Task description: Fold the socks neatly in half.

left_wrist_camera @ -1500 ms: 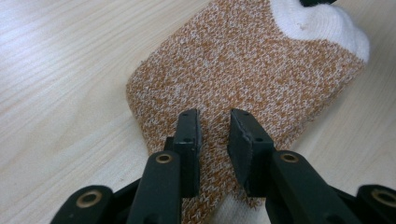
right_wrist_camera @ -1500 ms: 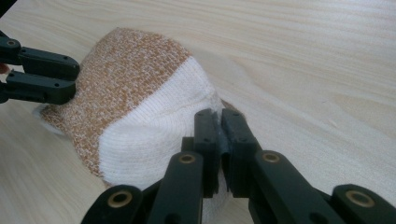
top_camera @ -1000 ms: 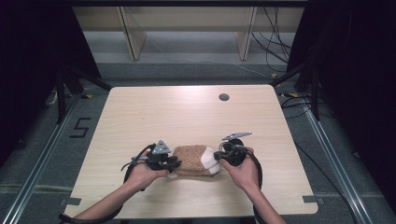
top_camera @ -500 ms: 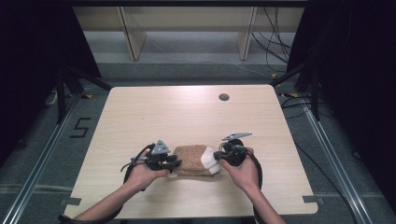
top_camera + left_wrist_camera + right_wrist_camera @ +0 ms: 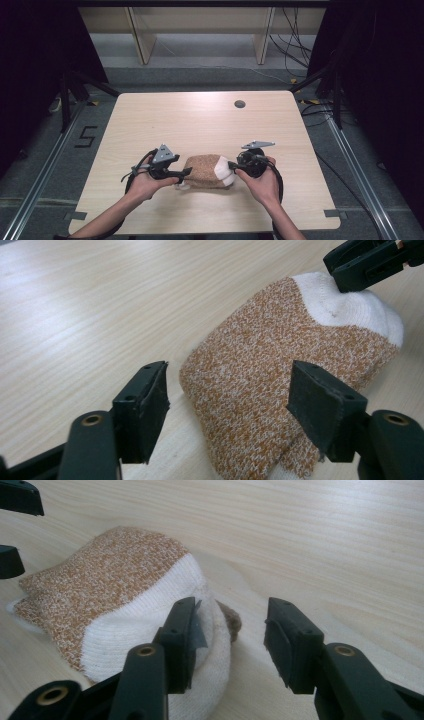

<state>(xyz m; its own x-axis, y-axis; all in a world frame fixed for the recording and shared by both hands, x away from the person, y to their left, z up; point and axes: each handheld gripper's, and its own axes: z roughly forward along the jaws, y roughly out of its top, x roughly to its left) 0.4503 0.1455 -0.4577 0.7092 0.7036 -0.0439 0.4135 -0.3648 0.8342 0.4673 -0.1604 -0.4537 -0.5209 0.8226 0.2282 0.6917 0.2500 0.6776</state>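
Observation:
A folded sock [image 5: 204, 171], speckled orange-brown with a white end [image 5: 223, 172], lies on the wooden table [image 5: 200, 120] near its front edge. My left gripper [image 5: 183, 173] is at the sock's left end. In the left gripper view its jaws [image 5: 227, 405] stand open on either side of the orange knit [image 5: 270, 365], not pressing it. My right gripper [image 5: 231, 164] is at the white end. In the right gripper view it [image 5: 231, 630] is open, with one jaw lying against the white cuff [image 5: 145, 615] and the other over bare table.
A small dark hole [image 5: 239, 104] sits in the table's far right part. Bare wood spreads behind and to both sides of the sock. Dark frames and cables [image 5: 300, 45] stand beyond the table on the floor.

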